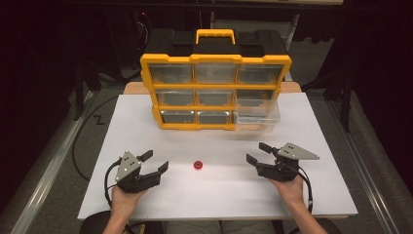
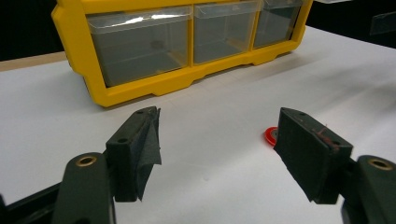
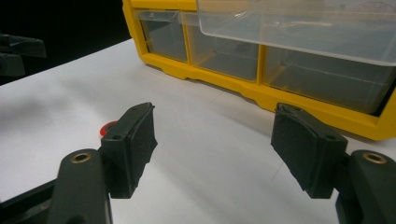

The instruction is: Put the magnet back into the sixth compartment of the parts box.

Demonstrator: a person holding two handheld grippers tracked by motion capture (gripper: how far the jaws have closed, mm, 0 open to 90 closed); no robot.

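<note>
Red disc [image 1: 197, 165] on white table [image 1: 146, 122] between two open-fingered grippers.

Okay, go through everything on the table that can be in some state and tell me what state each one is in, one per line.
Left tool: open, holding nothing, resting on the table.
Right tool: open, holding nothing, resting on the table.
Red ring: lying flat on the table between the tools, untouched.
Drawer cabinet: upright at the table's far side.
Middle-right drawer: pulled out.
Other drawers: pushed in.

White table [image 1: 146, 122]: yellow drawer cabinet [image 1: 215, 92] at back, red ring [image 1: 197, 165] near front.
</note>
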